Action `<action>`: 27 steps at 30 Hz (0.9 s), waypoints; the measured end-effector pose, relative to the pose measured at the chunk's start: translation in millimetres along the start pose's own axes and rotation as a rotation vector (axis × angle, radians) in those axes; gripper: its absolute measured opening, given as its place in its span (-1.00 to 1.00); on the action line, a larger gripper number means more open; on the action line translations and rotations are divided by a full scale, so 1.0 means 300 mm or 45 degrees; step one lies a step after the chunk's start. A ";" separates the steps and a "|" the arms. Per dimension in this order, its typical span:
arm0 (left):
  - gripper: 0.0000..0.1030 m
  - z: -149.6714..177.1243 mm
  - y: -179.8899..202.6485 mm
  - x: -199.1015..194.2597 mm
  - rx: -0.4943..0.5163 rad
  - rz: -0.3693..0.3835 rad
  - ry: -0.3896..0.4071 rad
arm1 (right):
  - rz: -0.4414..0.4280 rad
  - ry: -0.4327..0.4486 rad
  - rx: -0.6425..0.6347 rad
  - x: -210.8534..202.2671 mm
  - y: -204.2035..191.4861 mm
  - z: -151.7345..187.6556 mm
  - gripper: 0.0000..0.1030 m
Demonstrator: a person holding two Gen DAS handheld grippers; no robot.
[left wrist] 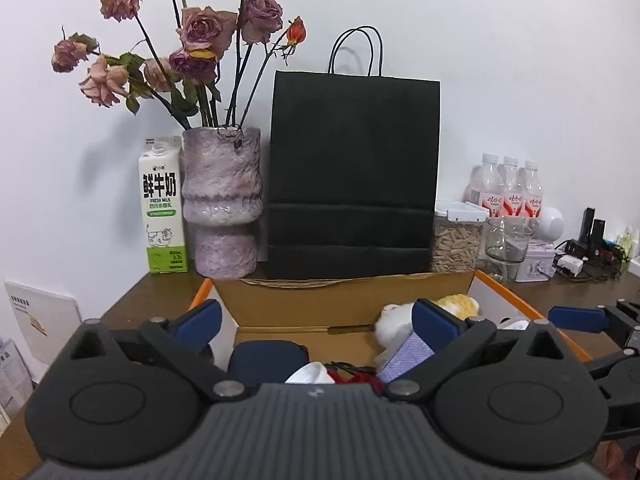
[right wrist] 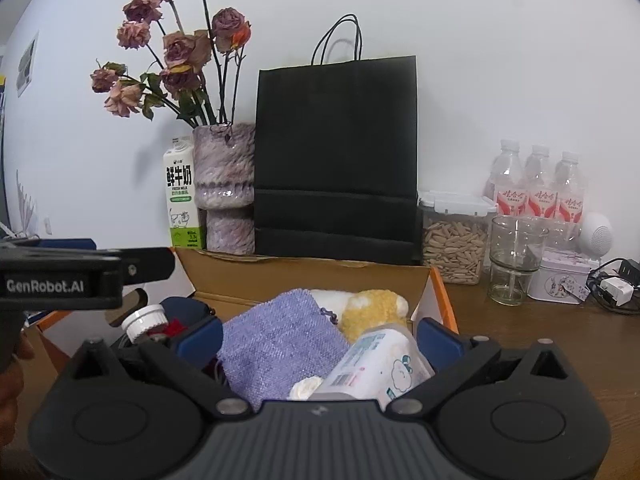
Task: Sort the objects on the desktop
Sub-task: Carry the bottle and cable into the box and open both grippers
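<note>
Both sets of jaws wide open, nothing held, ready to grab. Left gripper (left wrist: 316, 320) and right gripper (right wrist: 320, 338) over the cardboard box (right wrist: 304, 276), purple pouch (right wrist: 276, 344) and plush toy (right wrist: 372, 308) inside.

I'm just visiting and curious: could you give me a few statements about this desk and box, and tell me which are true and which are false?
1. The black paper bag stands upright behind the cardboard box. True.
2. The milk carton lies inside the box. False: it stands on the desk beside the vase.
3. The right gripper is open above the purple knitted pouch. True.
4. The glass cup holds flowers. False: the dried roses are in the vase.
5. Three water bottles stand by the wall. True.
</note>
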State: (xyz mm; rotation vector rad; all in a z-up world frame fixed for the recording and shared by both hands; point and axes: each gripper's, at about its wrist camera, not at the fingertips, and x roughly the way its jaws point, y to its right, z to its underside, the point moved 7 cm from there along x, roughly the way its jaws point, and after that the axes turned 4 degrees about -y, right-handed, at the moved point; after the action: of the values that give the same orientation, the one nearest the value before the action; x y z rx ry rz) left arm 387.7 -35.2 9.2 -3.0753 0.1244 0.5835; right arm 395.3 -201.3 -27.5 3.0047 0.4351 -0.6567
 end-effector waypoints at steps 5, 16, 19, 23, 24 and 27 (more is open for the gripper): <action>1.00 0.018 -0.004 0.003 0.007 -0.025 -0.015 | 0.006 -0.007 -0.023 0.006 -0.011 0.007 1.00; 1.00 0.068 0.009 -0.040 0.015 -0.068 -0.016 | 0.017 -0.017 -0.085 -0.018 -0.040 0.019 1.00; 1.00 0.085 0.005 -0.057 0.011 -0.068 -0.023 | 0.031 -0.009 -0.112 -0.045 -0.048 0.029 1.00; 1.00 0.110 0.001 -0.092 0.010 -0.072 -0.019 | 0.045 -0.004 -0.131 -0.086 -0.052 0.046 1.00; 1.00 0.114 0.002 -0.101 0.013 -0.073 -0.018 | 0.049 -0.004 -0.136 -0.097 -0.053 0.053 1.00; 1.00 0.127 0.004 -0.129 0.021 -0.070 -0.014 | 0.066 0.000 -0.147 -0.134 -0.055 0.070 1.00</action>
State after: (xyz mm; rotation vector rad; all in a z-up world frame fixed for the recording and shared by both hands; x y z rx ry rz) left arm 337.7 -32.5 -12.2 -3.0484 0.0444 0.5943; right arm 347.3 -198.1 -29.7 2.8968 0.3802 -0.6055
